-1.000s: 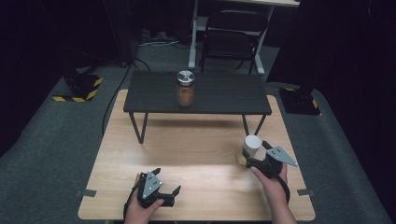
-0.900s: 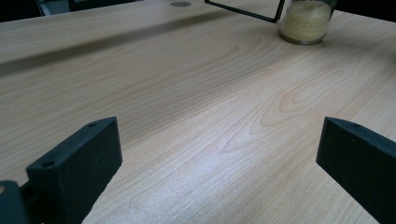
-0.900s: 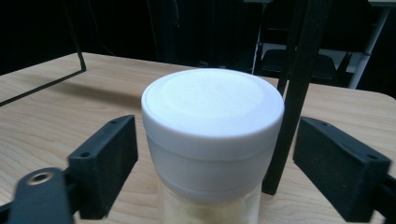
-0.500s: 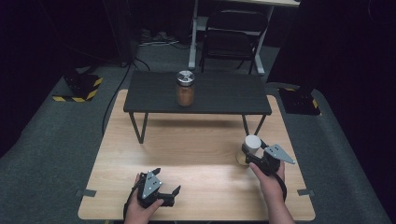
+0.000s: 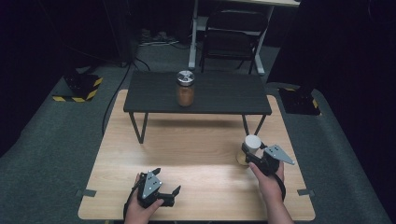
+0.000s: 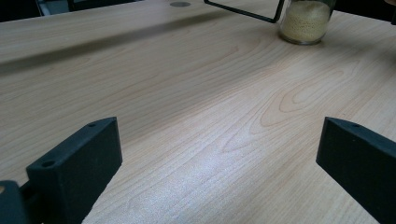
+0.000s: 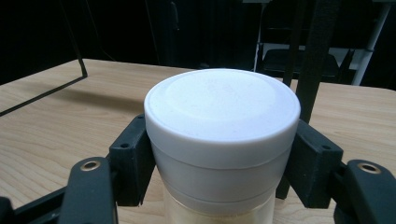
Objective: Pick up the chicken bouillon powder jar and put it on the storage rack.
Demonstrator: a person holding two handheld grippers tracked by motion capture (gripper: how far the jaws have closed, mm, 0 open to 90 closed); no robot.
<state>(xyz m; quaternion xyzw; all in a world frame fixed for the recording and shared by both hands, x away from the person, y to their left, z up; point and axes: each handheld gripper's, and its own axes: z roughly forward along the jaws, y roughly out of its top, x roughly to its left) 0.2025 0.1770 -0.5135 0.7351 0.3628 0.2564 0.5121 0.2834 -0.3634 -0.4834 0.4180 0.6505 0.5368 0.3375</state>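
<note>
Light wood desk [image 5: 196,154] in a dark room. Right gripper [image 5: 252,151] has its jaws clamped on a white-lidded jar [image 5: 251,145] of yellowish grains, near the right edge. Left gripper [image 5: 164,192] rests by the front edge, jaws wide, nothing in them. Brown jar [image 5: 185,88] sits on the black bench [image 5: 224,93] at the far edge.

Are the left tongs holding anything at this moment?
No: in the left gripper view the left tongs stand wide open over bare table, with nothing between the jaws.
</note>
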